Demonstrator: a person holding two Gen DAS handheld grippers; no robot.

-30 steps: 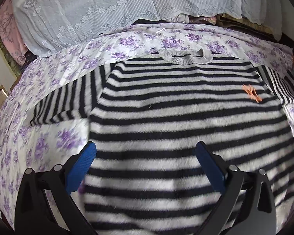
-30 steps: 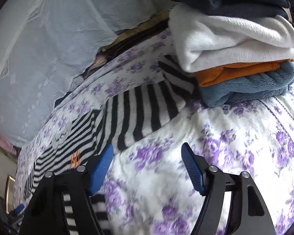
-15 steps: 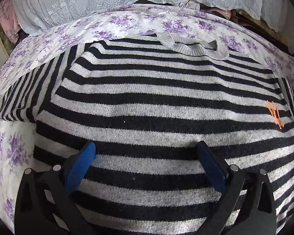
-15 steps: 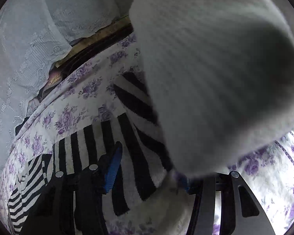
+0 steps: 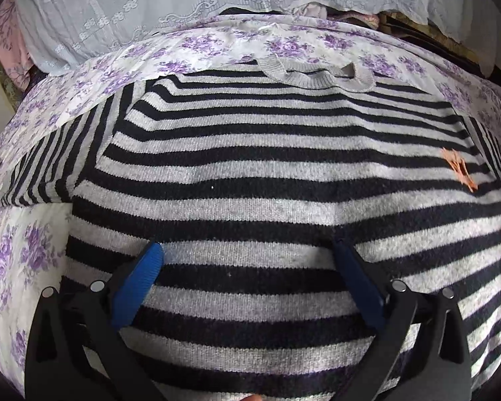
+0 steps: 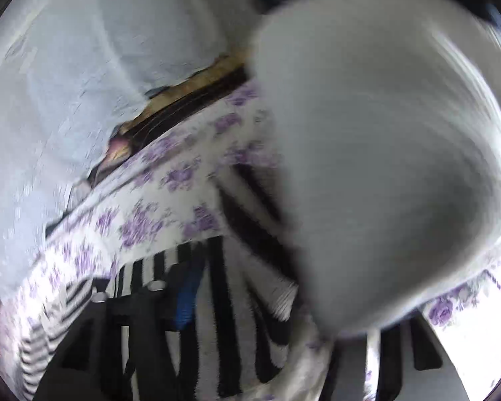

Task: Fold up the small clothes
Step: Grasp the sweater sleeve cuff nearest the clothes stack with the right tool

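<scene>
On the flowery bed sheet (image 5: 217, 43) lies the striped sweater (image 5: 267, 173), spread flat. Above it, the left gripper (image 5: 247, 264) is spread wide, holding nothing. The right gripper (image 6: 277, 304) has just been opening, with a striped sleeve (image 6: 230, 317) between its fingers; its grip cannot be told.
</scene>
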